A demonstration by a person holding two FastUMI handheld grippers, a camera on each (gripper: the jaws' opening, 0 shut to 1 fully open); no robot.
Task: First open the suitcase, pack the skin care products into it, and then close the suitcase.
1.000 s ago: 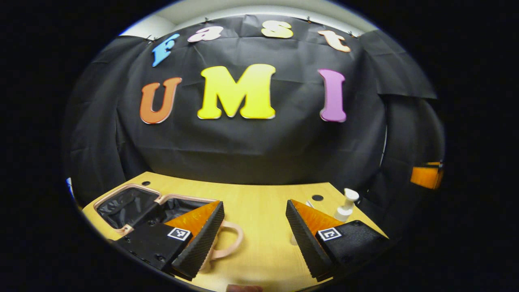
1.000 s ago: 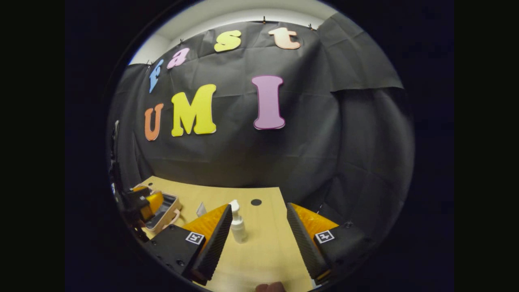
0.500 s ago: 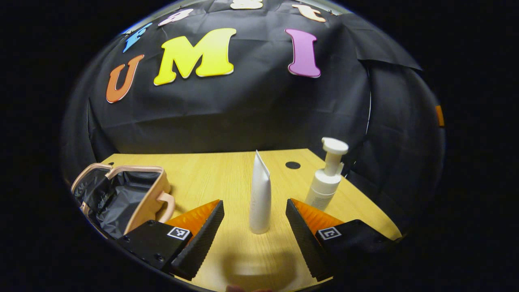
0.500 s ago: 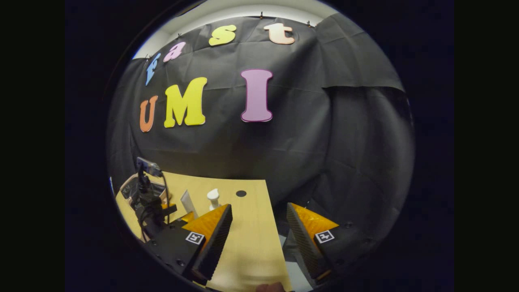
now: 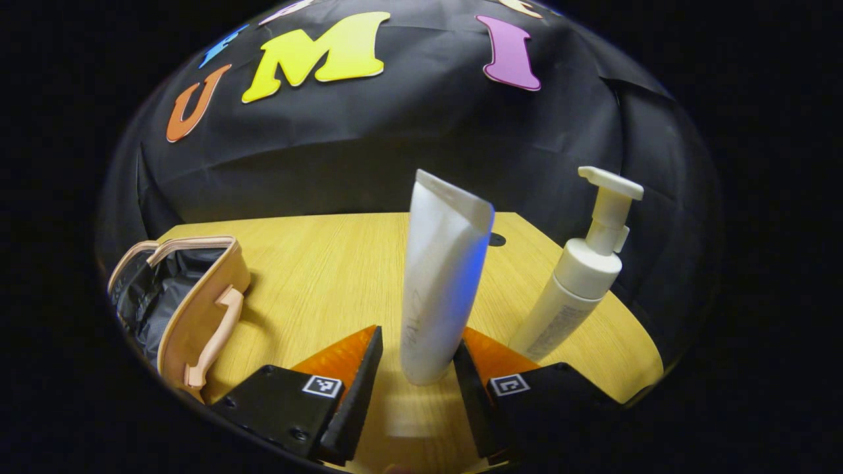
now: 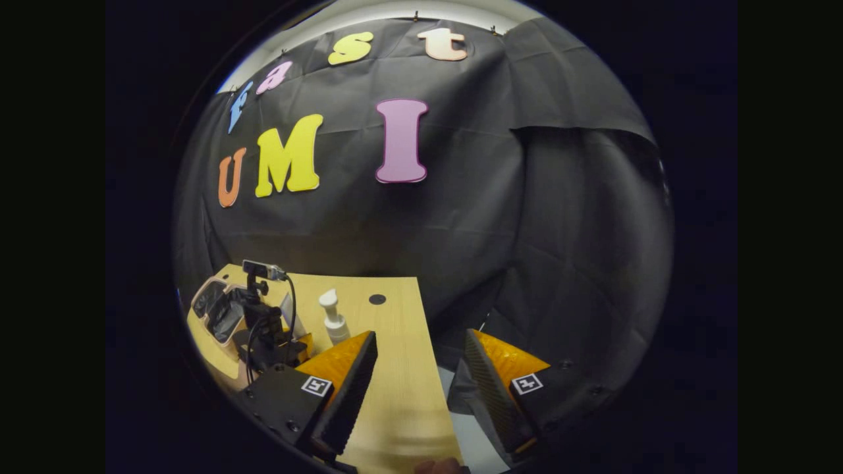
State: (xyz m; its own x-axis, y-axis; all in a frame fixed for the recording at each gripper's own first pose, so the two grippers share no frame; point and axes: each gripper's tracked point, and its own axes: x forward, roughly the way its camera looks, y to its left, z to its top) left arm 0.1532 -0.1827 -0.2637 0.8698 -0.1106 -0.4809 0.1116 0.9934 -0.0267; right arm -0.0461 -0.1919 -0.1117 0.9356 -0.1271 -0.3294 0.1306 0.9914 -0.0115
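Note:
A white tube [image 5: 438, 283] stands upright on the wooden table [image 5: 316, 276], between the fingers of my left gripper [image 5: 416, 339]. The jaws have narrowed around its base. The right finger is against it, and a small gap shows on the left side. A white pump bottle [image 5: 573, 289] stands just right of the tube. The small pink suitcase [image 5: 197, 309] lies open at the left, its dark lining showing. My right gripper [image 6: 420, 337] stands open over the table's right edge with nothing between its fingers. From there I see the pump bottle [image 6: 334, 322], the suitcase [image 6: 217, 309] and the left gripper [image 6: 263, 329] at the far left.
A round hole [image 5: 497, 240] sits in the tabletop behind the tube. The table's right edge [image 6: 428, 368] drops to the floor under my right gripper. Black cloth walls close the back and right side.
My left gripper has swung from the suitcase to the tube, moved in around it and narrowed its jaws. My right gripper has drifted right, away from the pump bottle.

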